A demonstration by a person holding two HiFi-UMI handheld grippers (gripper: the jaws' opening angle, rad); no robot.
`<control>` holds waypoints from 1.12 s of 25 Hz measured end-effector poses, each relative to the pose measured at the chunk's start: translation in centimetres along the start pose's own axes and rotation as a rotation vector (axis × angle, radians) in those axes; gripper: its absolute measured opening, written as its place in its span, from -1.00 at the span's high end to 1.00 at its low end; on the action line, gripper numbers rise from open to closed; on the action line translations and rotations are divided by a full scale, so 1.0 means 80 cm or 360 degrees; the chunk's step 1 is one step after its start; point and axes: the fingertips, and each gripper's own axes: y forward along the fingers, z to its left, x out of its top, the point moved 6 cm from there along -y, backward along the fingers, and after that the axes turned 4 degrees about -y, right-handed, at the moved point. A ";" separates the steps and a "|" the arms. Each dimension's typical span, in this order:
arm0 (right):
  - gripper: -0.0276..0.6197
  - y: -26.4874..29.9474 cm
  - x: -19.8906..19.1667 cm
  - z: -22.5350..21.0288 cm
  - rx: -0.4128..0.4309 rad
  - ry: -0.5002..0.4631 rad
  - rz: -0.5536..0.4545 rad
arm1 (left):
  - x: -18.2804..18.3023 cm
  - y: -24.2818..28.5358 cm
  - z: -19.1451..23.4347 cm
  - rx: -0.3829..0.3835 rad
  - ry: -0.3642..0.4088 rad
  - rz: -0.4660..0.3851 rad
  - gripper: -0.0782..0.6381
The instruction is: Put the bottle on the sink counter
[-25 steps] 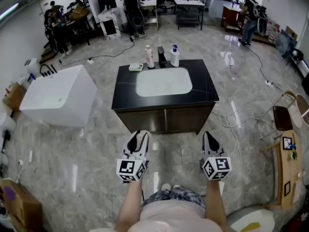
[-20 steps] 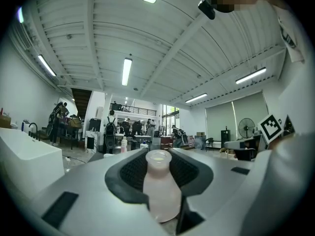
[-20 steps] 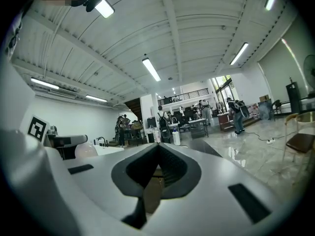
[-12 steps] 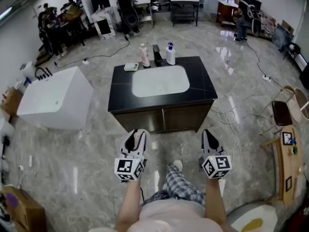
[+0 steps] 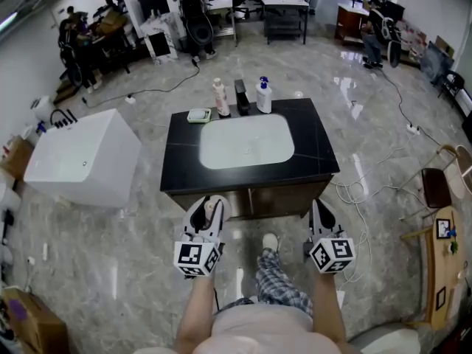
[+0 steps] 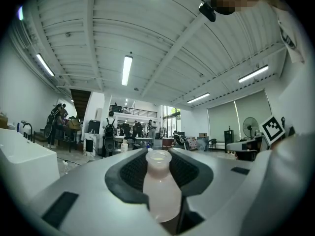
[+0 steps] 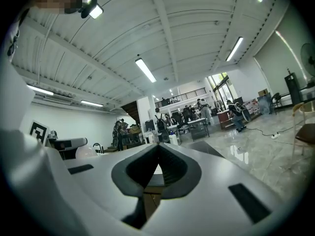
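Observation:
A small pale pink bottle point(image 6: 160, 188) with a wide open neck stands upright between the dark pads of my left gripper point(image 6: 158, 167), which is shut on it. From the head view, the left gripper point(image 5: 209, 203) holds the bottle point(image 5: 215, 210) just short of the front edge of the black sink counter point(image 5: 318, 147). My right gripper point(image 5: 319, 208) hangs level beside it, also in front of the counter. In the right gripper view its jaws point(image 7: 158, 149) meet at the tips with nothing between them.
At the counter's back edge stand a pink bottle point(image 5: 220, 96), a black faucet point(image 5: 241, 96), a white pump bottle point(image 5: 264, 94) and a soap dish point(image 5: 198, 114). A white bathtub point(image 5: 81, 157) sits to the left. Cables point(image 5: 361, 190) and a chair point(image 5: 435, 184) lie to the right.
The person has stepped forward, so the counter is nearer and both grippers have reached its front edge. The bottle stays in the left gripper; the right stays shut.

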 end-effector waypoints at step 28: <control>0.87 0.503 0.040 -0.141 0.0321 -0.0108 0.0160 | 0.014 0.424 0.160 0.0241 0.0012 0.0050 0.38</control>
